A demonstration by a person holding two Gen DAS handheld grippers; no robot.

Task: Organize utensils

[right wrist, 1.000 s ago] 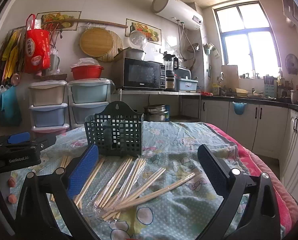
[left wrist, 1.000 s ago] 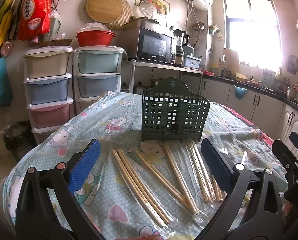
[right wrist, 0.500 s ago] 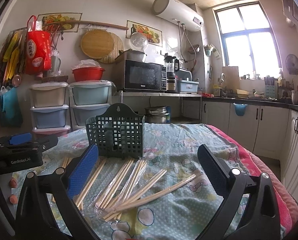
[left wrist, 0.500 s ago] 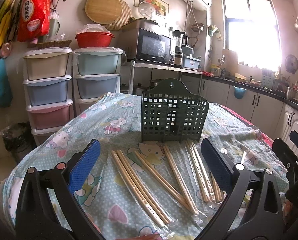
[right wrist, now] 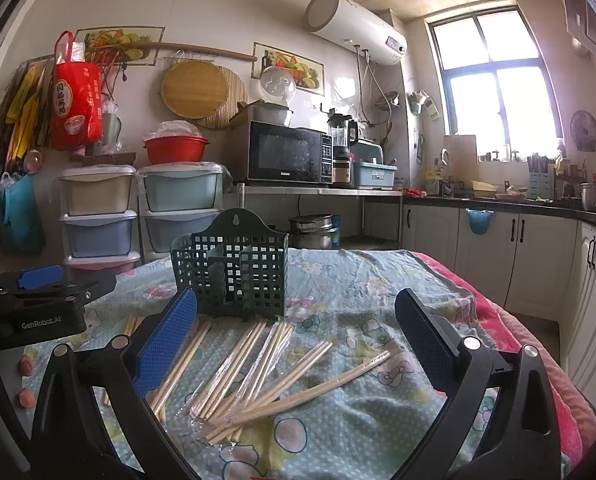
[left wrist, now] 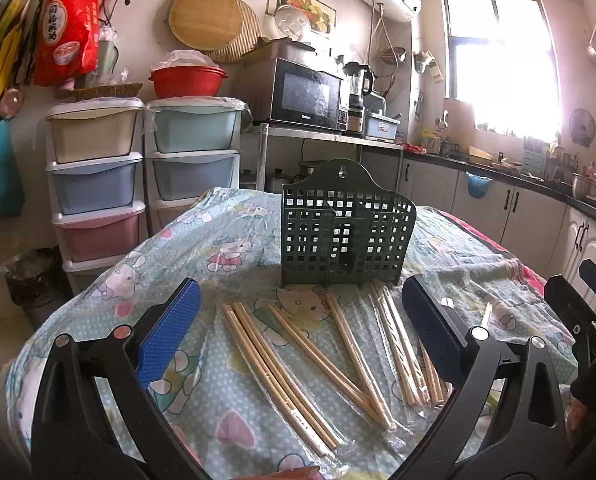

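Observation:
A dark green slotted utensil holder (left wrist: 344, 230) stands upright on the cartoon-print tablecloth (left wrist: 225, 248); it also shows in the right wrist view (right wrist: 231, 276). Several pairs of wooden chopsticks in clear wrappers (left wrist: 330, 354) lie spread in front of it, seen too in the right wrist view (right wrist: 257, 372). My left gripper (left wrist: 298, 328) is open and empty above the near chopsticks. My right gripper (right wrist: 293, 332) is open and empty above its chopsticks. The left gripper's body (right wrist: 33, 300) shows at the left of the right wrist view.
Stacked plastic drawers (left wrist: 93, 184) stand behind the table at left. A microwave (left wrist: 306, 94) sits on a metal shelf behind the holder. Kitchen cabinets and a counter (left wrist: 518, 208) run along the right. A red blanket edge (right wrist: 538, 360) hangs at the table's right side.
Both grippers have risen and tilted very slightly; the scene sits a little lower in view. Nothing on the table has moved.

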